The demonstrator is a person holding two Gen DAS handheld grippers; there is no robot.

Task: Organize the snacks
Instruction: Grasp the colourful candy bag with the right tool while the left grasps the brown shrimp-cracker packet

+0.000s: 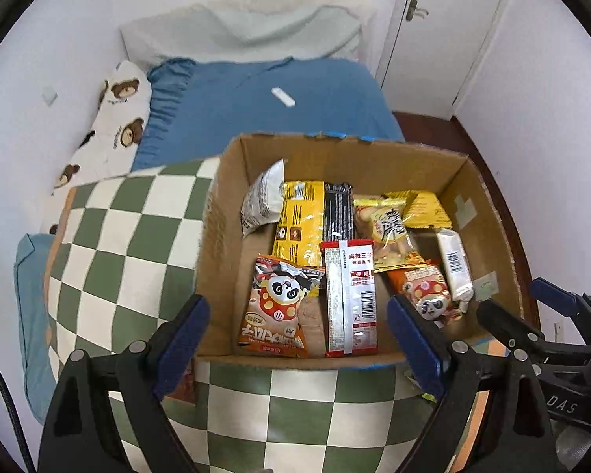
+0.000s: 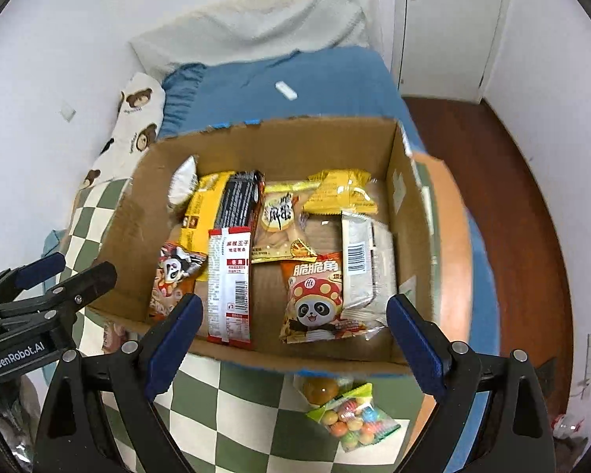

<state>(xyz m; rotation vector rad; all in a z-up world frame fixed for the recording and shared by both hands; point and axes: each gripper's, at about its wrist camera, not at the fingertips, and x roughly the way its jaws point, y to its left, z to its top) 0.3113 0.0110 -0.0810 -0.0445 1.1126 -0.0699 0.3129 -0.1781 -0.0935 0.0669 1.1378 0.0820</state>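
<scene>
Nearest to the cameras, the left gripper [image 1: 297, 335] and the right gripper [image 2: 293, 335] both hang above the near edge of the cardboard box [image 2: 409, 213]. The fingers [image 1: 185, 335] of each one are spread wide and nothing is between them.

Just in front of the box, on the green checkered blanket [image 1: 130, 236], lies a clear bag of coloured candy balls [image 2: 352, 419] beside a small orange jelly cup [image 2: 320, 390].

The open box stands on this blanket on the bed. Inside it the snacks lie flat in rows: two orange panda packets [image 2: 315, 299], a red and white packet [image 2: 230, 287], a white wrapped bar [image 2: 368, 264], and behind them yellow packets [image 1: 299, 220] and a black packet [image 1: 338, 213].

Farther away, a blue sheet [image 1: 256, 106] carries a small white object [image 1: 283, 97], and a bear pillow [image 1: 118, 118] lies by the wall.
</scene>
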